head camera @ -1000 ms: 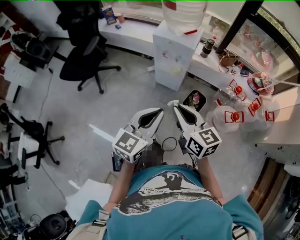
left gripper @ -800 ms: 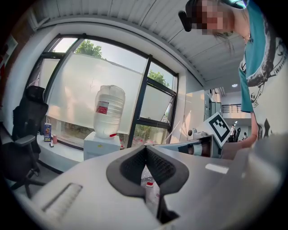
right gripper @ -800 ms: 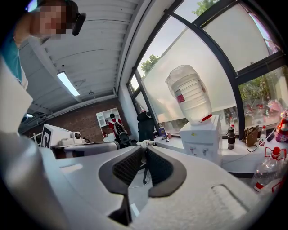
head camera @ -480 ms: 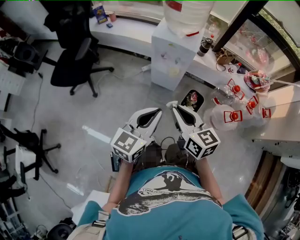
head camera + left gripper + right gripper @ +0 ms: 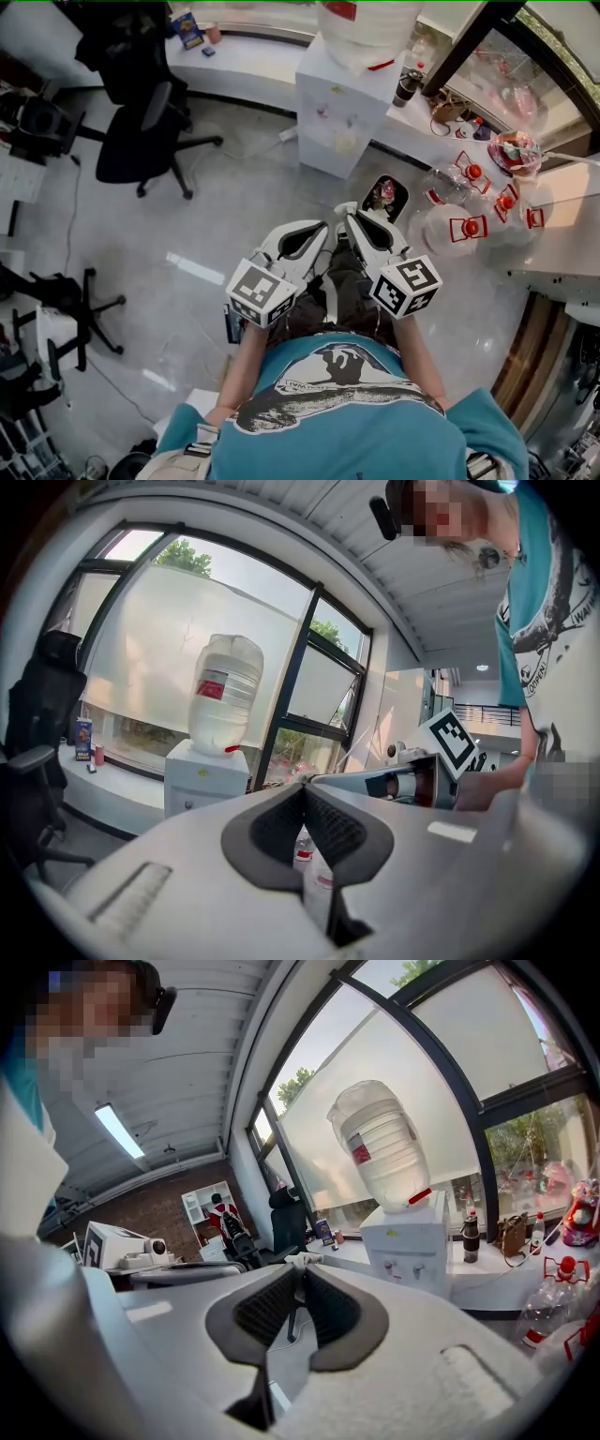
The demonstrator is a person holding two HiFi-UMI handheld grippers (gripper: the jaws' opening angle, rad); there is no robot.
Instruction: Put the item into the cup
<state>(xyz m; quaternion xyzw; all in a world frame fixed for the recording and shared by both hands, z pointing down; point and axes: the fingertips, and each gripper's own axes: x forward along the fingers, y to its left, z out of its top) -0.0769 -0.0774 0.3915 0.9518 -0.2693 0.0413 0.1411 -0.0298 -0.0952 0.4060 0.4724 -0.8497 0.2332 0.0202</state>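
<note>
I can pick out neither the task's item nor its cup for certain; a dark flask [image 5: 406, 86] stands on the far counter. Both grippers are held close together in front of the person's chest, pointing forward over the floor. My left gripper [image 5: 322, 226] is shut, its tips touching and nothing between them, as the left gripper view [image 5: 302, 787] also shows. My right gripper [image 5: 345, 209] is shut and empty too, tips meeting in the right gripper view [image 5: 301, 1267]. The right gripper's marker cube [image 5: 454, 743] shows beside the left one.
A white water dispenser [image 5: 345, 89] with a big bottle stands ahead against a long white counter [image 5: 246, 56]. A black office chair [image 5: 141, 122] is at the left. Several water jugs with red caps [image 5: 461, 227] and a small bin [image 5: 385, 199] sit at the right.
Both grippers keep the same shut pose side by side. The room has slid left and down in the head view, and the white board at the lower left has gone out of view.
</note>
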